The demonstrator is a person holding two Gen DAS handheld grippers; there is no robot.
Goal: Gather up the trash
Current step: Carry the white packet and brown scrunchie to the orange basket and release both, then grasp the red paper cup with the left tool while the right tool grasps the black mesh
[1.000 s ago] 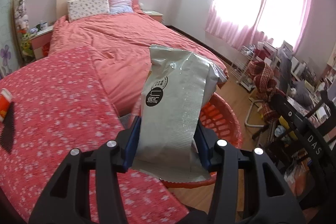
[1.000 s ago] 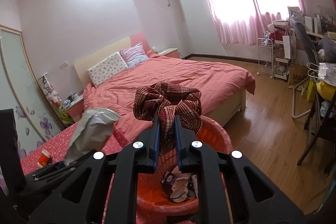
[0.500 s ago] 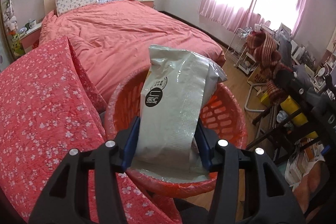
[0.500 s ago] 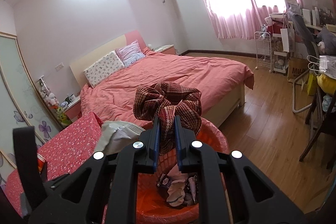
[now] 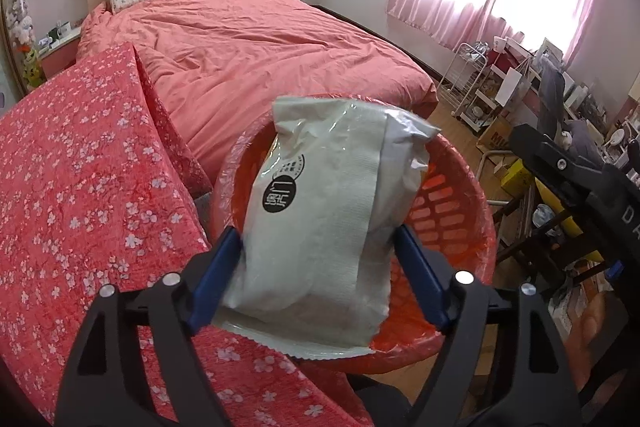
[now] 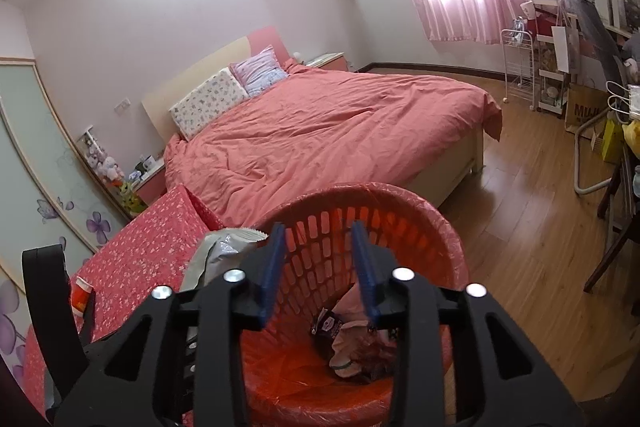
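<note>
a: left gripper (image 5: 320, 279)?
b: jaws just been opening, now spread wide. silver-white snack pouch (image 5: 332, 227) between the blue pads, tilted. right pad clear of it; left pad at its edge, can't tell if touching. no squeeze visible, so released.
a: where's the pouch rel. to the bin?
b: over the orange laundry-style basket (image 5: 452, 211), lined w/ clear plastic. lower crimped edge overlaps the near rim & the red floral cloth (image 5: 80, 187). from right cam, only its crinkled top (image 6: 224, 251) visible, left of the basket.
a: right gripper (image 6: 320, 271)?
b: jaws also just been opening, nothing between the pads. loose, holding nothing. poised over the basket mouth (image 6: 400, 195).
a: inside the basket?
b: crumpled wrappers & scraps (image 6: 352, 343) at the bottom, incl. a dark printed packet. too jumbled to tell more.
a: other bits?
b: small orange-white container (image 6: 82, 297) on the floral cloth, far left. bed w/ coral duvet (image 6: 320, 131) beyond the basket.
</note>
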